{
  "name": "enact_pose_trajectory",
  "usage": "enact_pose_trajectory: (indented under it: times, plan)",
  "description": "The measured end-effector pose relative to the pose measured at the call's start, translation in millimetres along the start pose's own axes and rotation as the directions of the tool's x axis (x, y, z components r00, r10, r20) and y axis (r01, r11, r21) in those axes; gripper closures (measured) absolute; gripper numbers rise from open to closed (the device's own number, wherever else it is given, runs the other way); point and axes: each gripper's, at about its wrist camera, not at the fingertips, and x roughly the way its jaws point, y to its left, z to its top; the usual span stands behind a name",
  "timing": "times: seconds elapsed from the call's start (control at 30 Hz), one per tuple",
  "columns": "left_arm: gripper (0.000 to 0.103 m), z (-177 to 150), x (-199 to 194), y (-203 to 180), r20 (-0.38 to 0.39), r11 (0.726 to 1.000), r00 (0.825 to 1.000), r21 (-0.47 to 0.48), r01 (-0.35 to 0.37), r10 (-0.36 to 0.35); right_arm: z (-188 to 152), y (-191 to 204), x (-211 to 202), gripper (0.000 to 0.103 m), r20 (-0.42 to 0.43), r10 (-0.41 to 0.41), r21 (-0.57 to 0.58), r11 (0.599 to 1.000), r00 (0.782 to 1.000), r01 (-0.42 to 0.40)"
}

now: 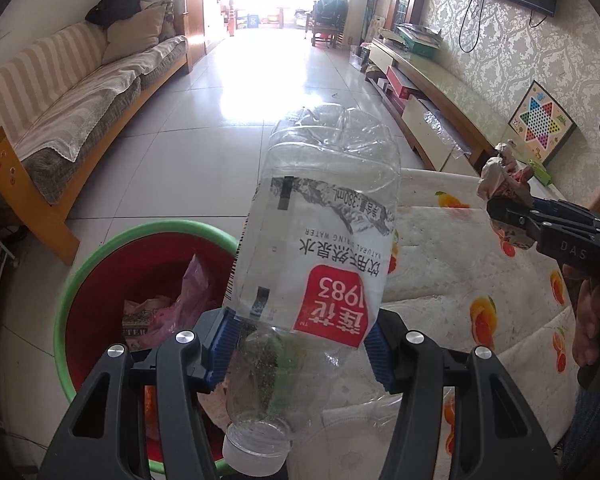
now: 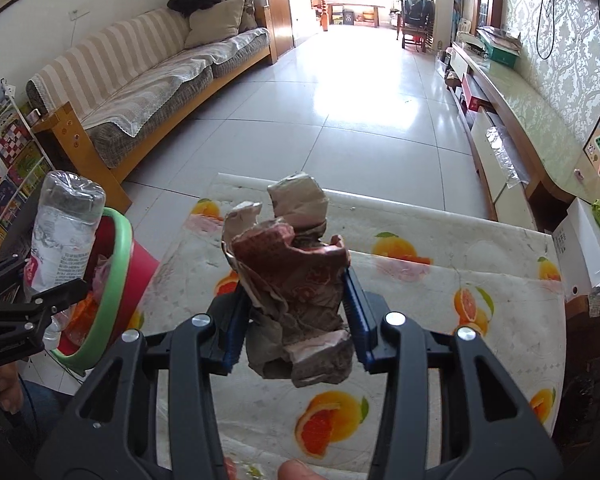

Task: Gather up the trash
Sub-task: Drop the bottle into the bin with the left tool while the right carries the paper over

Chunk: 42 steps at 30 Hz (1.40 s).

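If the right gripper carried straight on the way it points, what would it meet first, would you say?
Probably nothing soon: the right gripper, shut on the crumpled paper wad, points across the fruit-print tablecloth toward open tiled floor. Depth is unclear, though.

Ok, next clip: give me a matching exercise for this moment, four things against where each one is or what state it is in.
Things:
1. plastic bottle
2. crumpled paper
3. red bin
4. pink bag

Places or states:
A. lying inside the bin
B. on the floor beside the table, green rim
C. clamped in the left gripper, cap toward the camera
D. clamped in the right gripper above the fruit-print tablecloth

Pairs: 1-C, 2-D, 3-B, 4-A
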Motion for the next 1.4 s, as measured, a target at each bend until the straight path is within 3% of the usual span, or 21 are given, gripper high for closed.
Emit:
enact_pose_trajectory:
  times: [0.3,0.47,0.77,0.87,0.93,1.4]
  plan:
    - [0.050,-16.2,-24.8,62.4,0.014,0.990,0.996,-0.114,-0.082,0.084,10.8,68.6,-20.7,0.061,0.032,0.086,-0.089,0.993,0.996,-0.083]
    - [0.050,-20.9,-15.3,91.8,-0.015,0.980,0.998,-0.186,-0.069,0.067,17.6,106.1,-25.7,0.061,0.043,0.124,-0.138,0.984,0.991,-0.117]
    - [0.049,-25.8,-9.3,97.6,-0.020,0.977,0.996,-0.194,-0.084,0.081,22.5,132.8,-30.0,0.061,0.053,0.143,-0.178,0.975,0.988,-0.131]
    - [0.040,-27.1,-6.4,100.1,-0.038,0.973,0.993,-0.197,-0.119,0.114,21.9,134.7,-29.9,0.061,0.052,0.143,-0.182,0.975,0.988,-0.131]
    - [0.006,-28.1,-6.6,101.9,-0.038,0.970,0.992,-0.208,-0.123,0.117,21.3,135.2,-30.0,0.061,0.052,0.142,-0.183,0.974,0.988,-0.130]
    - [0.008,-31.7,-29.2,109.3,-0.003,0.967,0.989,-0.213,-0.142,0.145,19.9,145.3,-29.8,0.061,0.050,0.157,-0.192,0.971,0.986,-0.145]
